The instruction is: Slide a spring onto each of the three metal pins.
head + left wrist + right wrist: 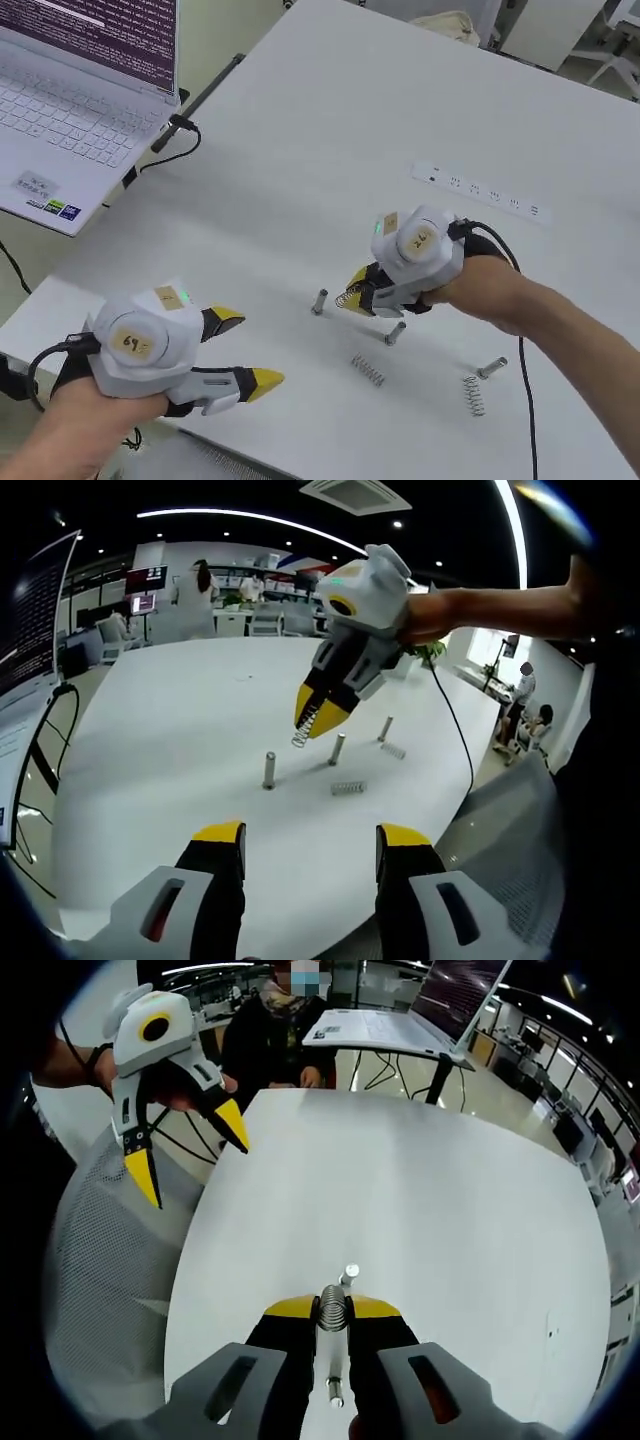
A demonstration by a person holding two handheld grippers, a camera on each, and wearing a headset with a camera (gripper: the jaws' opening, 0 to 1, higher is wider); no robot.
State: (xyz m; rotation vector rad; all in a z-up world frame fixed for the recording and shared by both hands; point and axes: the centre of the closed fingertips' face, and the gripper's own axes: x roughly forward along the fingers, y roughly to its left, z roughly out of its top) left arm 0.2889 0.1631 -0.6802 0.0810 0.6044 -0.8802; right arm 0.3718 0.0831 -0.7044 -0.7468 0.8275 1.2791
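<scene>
Yellow-tipped left gripper [250,348], nearest in the head view, stands open and empty, well apart from the middle short steel pin [395,332]. Your right gripper [356,291], just beside that pin, pinches one small wire coil spring [347,297]. Two loose springs [367,370] lie on the white table [330,150], nearer you than that pin.

Left gripper view: the held spring [303,730] hangs from closed tips near the middle pin [338,748].

Right gripper view: the spring [333,1307] sits clamped between the jaws.

Expect it to be light, slippery and easily squashed. Grip it gently at mid-coil, leaving one end free.
</scene>
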